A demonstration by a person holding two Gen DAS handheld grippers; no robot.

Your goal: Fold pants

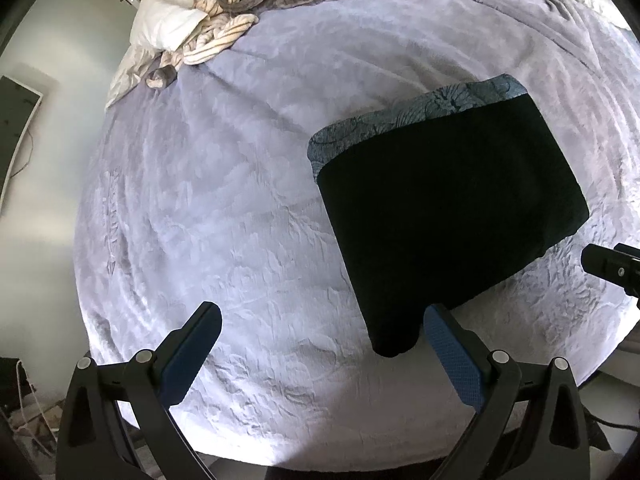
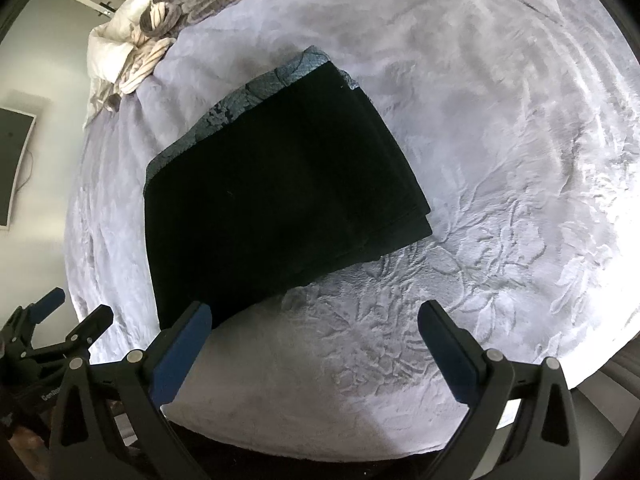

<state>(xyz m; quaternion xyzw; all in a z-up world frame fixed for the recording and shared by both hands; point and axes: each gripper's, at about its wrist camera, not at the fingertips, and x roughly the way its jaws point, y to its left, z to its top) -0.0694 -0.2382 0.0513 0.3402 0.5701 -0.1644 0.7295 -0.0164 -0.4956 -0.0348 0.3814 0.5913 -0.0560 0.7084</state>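
- Pants [image 2: 276, 184], black with a blue patterned band along the far edge, lie folded into a flat stacked rectangle on the pale lilac bed cover [image 2: 480, 140], near the bed's near edge and skewed to it.
- Left gripper [image 1: 322, 322] hangs over the near edge with its jaws spread wide and nothing between them; its right blue pad [image 1: 452, 360] sits just beside the near corner of the pants, and contact cannot be judged.
- Right gripper [image 2: 314, 322] is released too, jaws as wide apart as they go, only bare cover between them; its left pad [image 2: 180, 356] overlaps the folded stack's near corner in the right wrist view.
- Crumpled striped bedding [image 1: 224, 36] and a white pillow [image 1: 168, 24] are bunched at the far left corner.
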